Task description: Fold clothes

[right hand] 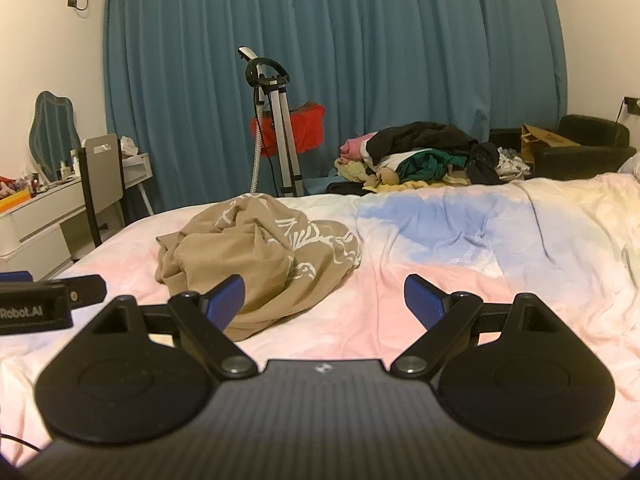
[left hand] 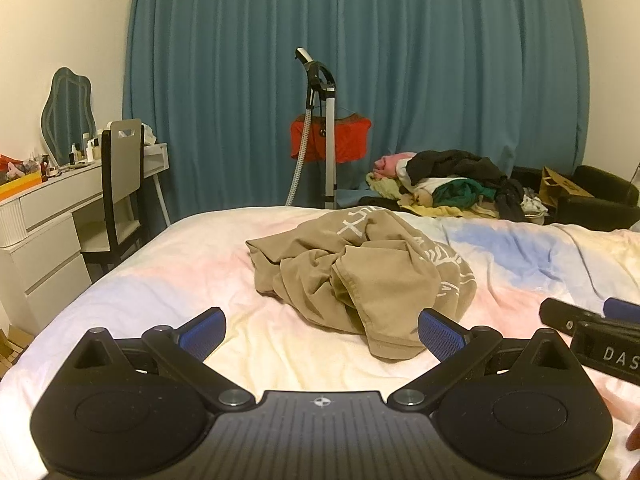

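Observation:
A crumpled tan garment with white print (left hand: 360,272) lies in a heap on the pastel bedsheet (left hand: 192,280); it also shows in the right wrist view (right hand: 256,260). My left gripper (left hand: 322,332) is open and empty, just in front of the garment's near edge. My right gripper (right hand: 324,300) is open and empty, to the right of the garment, its left fingertip (right hand: 228,296) in front of the cloth's edge. The right gripper shows at the right edge of the left view (left hand: 592,328), and the left gripper at the left edge of the right view (right hand: 44,300).
A pile of mixed clothes (left hand: 452,184) lies at the bed's far side. A garment steamer stand (left hand: 324,128) with a red garment stands by the blue curtain. A white dresser (left hand: 48,220) and chair (left hand: 120,184) stand left of the bed. A black armchair (right hand: 580,148) is far right.

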Available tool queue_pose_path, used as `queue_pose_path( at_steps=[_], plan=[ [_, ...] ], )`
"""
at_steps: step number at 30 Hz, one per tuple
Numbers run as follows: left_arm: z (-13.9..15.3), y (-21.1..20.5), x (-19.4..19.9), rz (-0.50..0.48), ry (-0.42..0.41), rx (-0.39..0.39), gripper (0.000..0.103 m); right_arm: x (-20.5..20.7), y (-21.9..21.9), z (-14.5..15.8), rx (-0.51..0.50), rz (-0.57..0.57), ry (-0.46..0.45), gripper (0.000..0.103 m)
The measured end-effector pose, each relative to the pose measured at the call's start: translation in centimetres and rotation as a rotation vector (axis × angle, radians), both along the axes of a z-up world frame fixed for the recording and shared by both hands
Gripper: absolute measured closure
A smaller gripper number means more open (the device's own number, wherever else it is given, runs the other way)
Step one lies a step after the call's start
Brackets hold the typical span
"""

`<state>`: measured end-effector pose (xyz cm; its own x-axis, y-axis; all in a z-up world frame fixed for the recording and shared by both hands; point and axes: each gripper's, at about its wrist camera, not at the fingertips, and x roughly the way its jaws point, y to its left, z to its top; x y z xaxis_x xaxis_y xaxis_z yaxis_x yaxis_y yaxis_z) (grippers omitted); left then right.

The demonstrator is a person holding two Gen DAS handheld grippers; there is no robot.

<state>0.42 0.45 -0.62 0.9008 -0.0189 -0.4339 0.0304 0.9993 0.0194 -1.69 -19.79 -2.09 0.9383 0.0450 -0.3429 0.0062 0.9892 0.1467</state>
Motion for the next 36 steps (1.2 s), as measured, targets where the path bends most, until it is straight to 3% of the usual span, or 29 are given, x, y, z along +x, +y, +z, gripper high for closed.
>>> queue_pose_path(
  at_steps=[4,6,10,12,17,20,21,23,25,30,36],
  plan=[
    [-0.5,0.4,0.5,-0.012,0.027,-0.017,0.0,0.2,-0.3,0.0,0.022,-0.018,0.028,0.015],
    [-1.4,0.7,1.8,-0.005,0.083,-0.006,0.0,0.2,-0.7,0.5,0.039,-0.03,0.023,0.015],
    [-3.4,-0.4,5.4,-0.05,0.175,0.105,0.0,-0.3,-1.2,1.2,0.006,-0.044,-0.033,0.015],
    [-4.8,-1.4,7.5,-0.113,0.232,0.119,0.0,-0.4,-1.6,1.3,-0.015,-0.061,-0.053,0.015],
    [-7.9,-3.6,12.2,-0.212,0.283,0.051,0.006,0.6,-3.3,0.7,0.008,-0.104,-0.027,0.015],
    [-9.2,-4.1,15.0,-0.202,0.268,-0.032,0.029,1.9,-4.5,-0.5,0.052,-0.107,0.014,0.015],
    [-9.2,-3.9,15.7,-0.195,0.255,-0.086,0.047,2.3,-4.8,-1.0,0.074,-0.108,0.025,0.015],
    [-8.7,-3.0,16.3,-0.177,0.216,-0.212,0.057,2.9,-5.5,-2.1,0.109,-0.119,0.037,0.015],
    [-8.0,-2.4,16.8,-0.17,0.193,-0.3,0.096,3.6,-6.0,-3.2,0.145,-0.119,0.034,0.015],
    [-5.1,-2.1,15.2,-0.225,0.16,-0.319,0.098,5.3,-6.2,-5.1,0.213,-0.068,0.021,0.015],
    [1.2,-0.6,8.9,-0.308,0.079,-0.451,0.099,5.6,-4.7,-5.5,0.162,0.019,-0.032,0.015]
  ],
)
